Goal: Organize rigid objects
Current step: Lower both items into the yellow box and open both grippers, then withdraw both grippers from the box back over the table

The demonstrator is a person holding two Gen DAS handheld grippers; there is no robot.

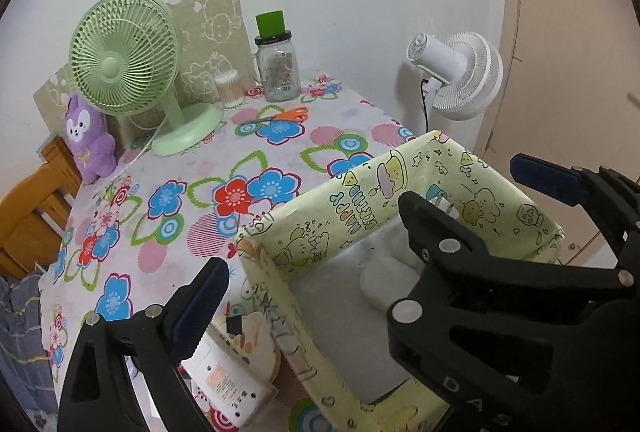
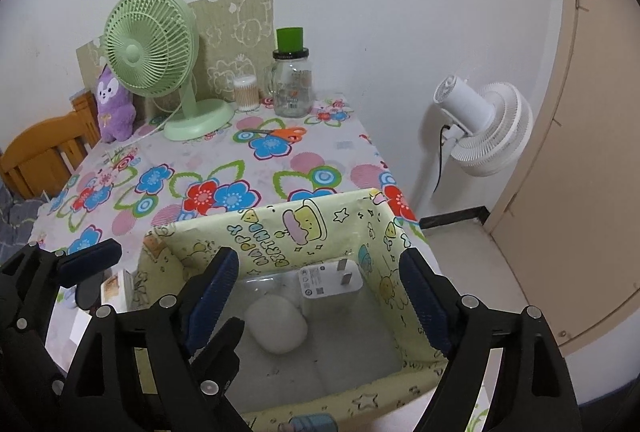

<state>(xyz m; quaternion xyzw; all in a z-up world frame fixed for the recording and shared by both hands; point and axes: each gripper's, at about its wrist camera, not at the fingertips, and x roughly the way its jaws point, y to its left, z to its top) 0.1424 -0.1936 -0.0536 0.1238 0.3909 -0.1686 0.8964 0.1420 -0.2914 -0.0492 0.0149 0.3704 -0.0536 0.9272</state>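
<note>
A yellow cartoon-print box (image 2: 320, 220) (image 1: 372, 183) stands at the near right corner of the flowered table. A white plug charger (image 2: 332, 282) and a white rounded case (image 2: 278, 324) (image 1: 380, 282) lie on its floor. My right gripper (image 2: 320, 278) hangs open above the box with nothing between its fingers. My left gripper (image 1: 316, 288) is open over the box's left wall, also empty. Its right finger is hidden behind the right gripper's black body (image 1: 500, 272). Outside the box, a white labelled block (image 1: 228, 388) and a cream pouch (image 1: 260, 344) lie to its left.
At the back stand a green desk fan (image 2: 152, 47), a purple plush (image 2: 112, 103), a cotton-swab tub (image 2: 246, 93) and a glass jar with a green cap (image 2: 292, 83). Orange scissors (image 2: 280, 133) lie mid-table. A white floor fan (image 2: 484, 127) is beyond the right table edge, a wooden chair (image 2: 44, 151) left.
</note>
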